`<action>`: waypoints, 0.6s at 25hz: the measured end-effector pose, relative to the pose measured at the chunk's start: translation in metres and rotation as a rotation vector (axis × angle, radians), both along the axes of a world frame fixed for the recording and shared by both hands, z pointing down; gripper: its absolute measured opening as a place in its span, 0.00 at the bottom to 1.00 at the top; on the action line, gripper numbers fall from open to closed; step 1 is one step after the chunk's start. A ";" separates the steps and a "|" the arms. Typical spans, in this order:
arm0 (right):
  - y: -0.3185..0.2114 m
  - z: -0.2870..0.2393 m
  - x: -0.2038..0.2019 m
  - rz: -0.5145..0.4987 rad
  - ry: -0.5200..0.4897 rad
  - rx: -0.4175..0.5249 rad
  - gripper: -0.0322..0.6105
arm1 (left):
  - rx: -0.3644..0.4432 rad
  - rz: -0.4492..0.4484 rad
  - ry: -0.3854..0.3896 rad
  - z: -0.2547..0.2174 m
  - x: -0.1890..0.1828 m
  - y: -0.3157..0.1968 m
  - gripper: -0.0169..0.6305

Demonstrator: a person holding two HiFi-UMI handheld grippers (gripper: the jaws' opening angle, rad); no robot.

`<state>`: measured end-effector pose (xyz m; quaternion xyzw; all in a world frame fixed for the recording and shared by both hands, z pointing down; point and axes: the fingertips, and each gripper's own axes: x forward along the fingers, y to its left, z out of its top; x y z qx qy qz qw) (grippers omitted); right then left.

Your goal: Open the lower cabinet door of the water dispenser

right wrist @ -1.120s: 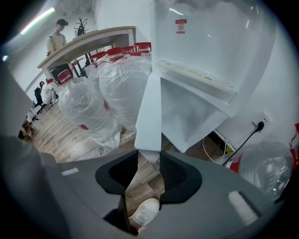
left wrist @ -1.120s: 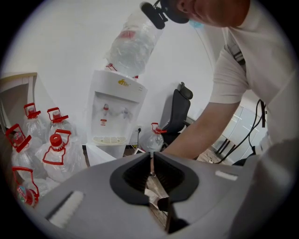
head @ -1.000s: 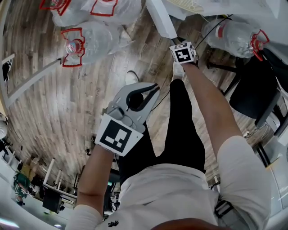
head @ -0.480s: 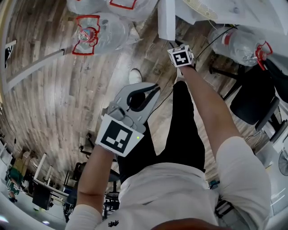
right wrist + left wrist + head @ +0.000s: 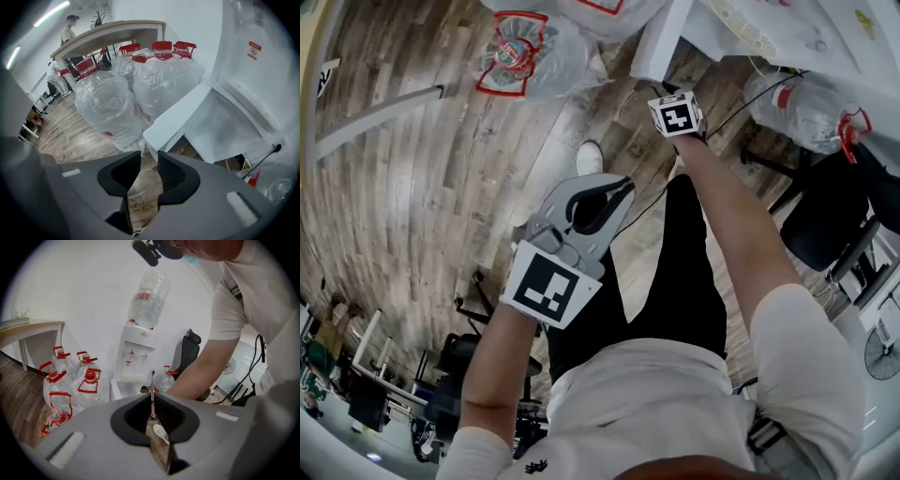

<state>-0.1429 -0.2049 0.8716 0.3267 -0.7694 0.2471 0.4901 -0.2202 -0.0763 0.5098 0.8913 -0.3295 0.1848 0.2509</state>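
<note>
The white water dispenser [image 5: 139, 350] stands against the wall with a bottle on top. Its lower cabinet door [image 5: 180, 115] stands swung out, and the empty cabinet inside [image 5: 222, 131] shows. My right gripper [image 5: 150, 157] points steeply down just short of the door's bottom corner. Its jaws are closing with a gap still between them and nothing pressed between the pads. In the head view its marker cube [image 5: 677, 114] sits below the door [image 5: 659, 42]. My left gripper [image 5: 624, 184] hangs over the floor, shut and holding nothing, well back from the dispenser.
Several big water bottles [image 5: 105, 101] with red handles crowd the floor left of the door. Another bottle [image 5: 806, 103] and a black office chair [image 5: 834, 197] stand to the dispenser's right. A power cable [image 5: 741, 84] runs over the floor. A table [image 5: 110, 30] stands behind the bottles.
Both grippers have drifted sideways across the floor. The bottles and the door have slid rightward in the head view. The right gripper stays by the door's edge.
</note>
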 end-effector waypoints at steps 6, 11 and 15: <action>-0.004 -0.003 -0.028 -0.008 0.004 0.016 0.23 | 0.000 -0.027 -0.013 -0.003 -0.029 0.010 0.12; -0.004 -0.006 -0.050 -0.016 -0.003 0.005 0.22 | 0.003 -0.044 -0.009 -0.004 -0.046 0.016 0.12; -0.009 -0.006 -0.058 -0.039 0.002 0.013 0.21 | 0.007 -0.052 -0.003 -0.004 -0.050 0.015 0.12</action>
